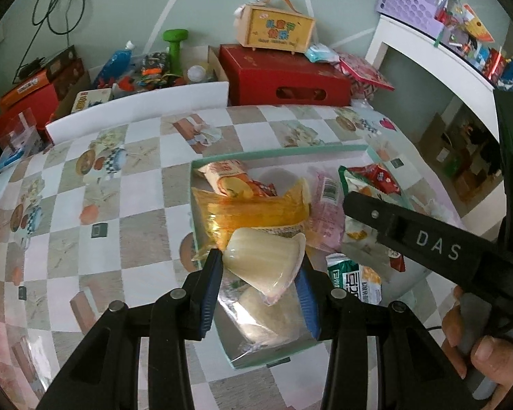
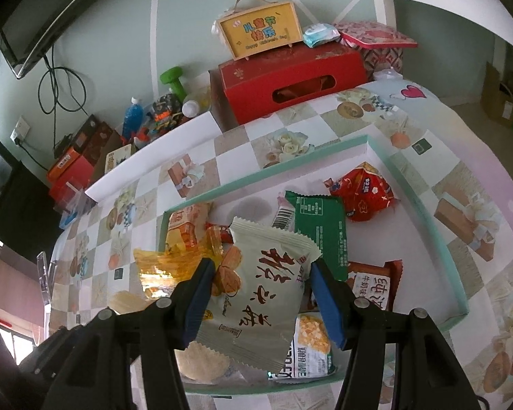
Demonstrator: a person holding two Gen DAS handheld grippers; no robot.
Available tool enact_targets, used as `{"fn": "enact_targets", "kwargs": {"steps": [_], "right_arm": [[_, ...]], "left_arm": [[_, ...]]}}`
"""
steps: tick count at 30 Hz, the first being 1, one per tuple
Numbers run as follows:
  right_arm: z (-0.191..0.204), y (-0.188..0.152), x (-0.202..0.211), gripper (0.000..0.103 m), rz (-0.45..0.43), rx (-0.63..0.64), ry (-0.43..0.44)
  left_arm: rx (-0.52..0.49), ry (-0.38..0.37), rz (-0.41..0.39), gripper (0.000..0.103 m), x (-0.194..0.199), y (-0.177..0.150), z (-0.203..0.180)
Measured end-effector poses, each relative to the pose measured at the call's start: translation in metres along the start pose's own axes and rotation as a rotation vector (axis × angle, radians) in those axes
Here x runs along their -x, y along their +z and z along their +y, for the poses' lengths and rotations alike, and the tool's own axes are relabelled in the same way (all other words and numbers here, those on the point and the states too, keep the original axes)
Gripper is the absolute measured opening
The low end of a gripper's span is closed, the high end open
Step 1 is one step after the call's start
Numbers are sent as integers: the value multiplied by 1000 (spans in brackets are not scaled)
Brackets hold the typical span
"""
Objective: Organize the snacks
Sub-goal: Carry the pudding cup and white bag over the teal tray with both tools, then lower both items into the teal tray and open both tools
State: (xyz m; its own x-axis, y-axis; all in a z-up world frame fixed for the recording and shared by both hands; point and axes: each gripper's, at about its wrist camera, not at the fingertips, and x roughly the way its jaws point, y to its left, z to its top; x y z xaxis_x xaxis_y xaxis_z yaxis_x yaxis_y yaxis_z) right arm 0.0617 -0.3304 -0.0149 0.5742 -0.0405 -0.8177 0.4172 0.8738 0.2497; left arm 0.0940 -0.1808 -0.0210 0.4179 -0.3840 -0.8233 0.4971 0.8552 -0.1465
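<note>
While both grippers hang over the tray [image 2: 417, 201]:
Left gripper [image 1: 261, 270]: pinching the jelly cup [image 1: 266, 261], tipped on its side above the tray's near-left corner.
Right gripper [image 2: 260, 290]: clamped across the walnut snack packet [image 2: 256, 294] (long axis pointing away), tray directly beneath.

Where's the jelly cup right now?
Left wrist view, lower centre: the jelly cup sits tilted between the left gripper pads, above the tray, beside the orange packet.
</note>
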Motion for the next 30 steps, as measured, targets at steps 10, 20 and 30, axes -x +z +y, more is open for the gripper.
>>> {"fn": "enact_targets", "kwargs": {"steps": [10,20,30], "right_arm": [[-9,1,-8,61,16,-23,-1],[-5,3,-16,62,13,-1,3],[-4,5,-18,63,10,6,10]], "left_arm": [[-34,-4,18,43,-17,-1,-14],[-71,4,6,43,-29,4,-23],[-65,17,-12,44,-26,6,-21]]}}
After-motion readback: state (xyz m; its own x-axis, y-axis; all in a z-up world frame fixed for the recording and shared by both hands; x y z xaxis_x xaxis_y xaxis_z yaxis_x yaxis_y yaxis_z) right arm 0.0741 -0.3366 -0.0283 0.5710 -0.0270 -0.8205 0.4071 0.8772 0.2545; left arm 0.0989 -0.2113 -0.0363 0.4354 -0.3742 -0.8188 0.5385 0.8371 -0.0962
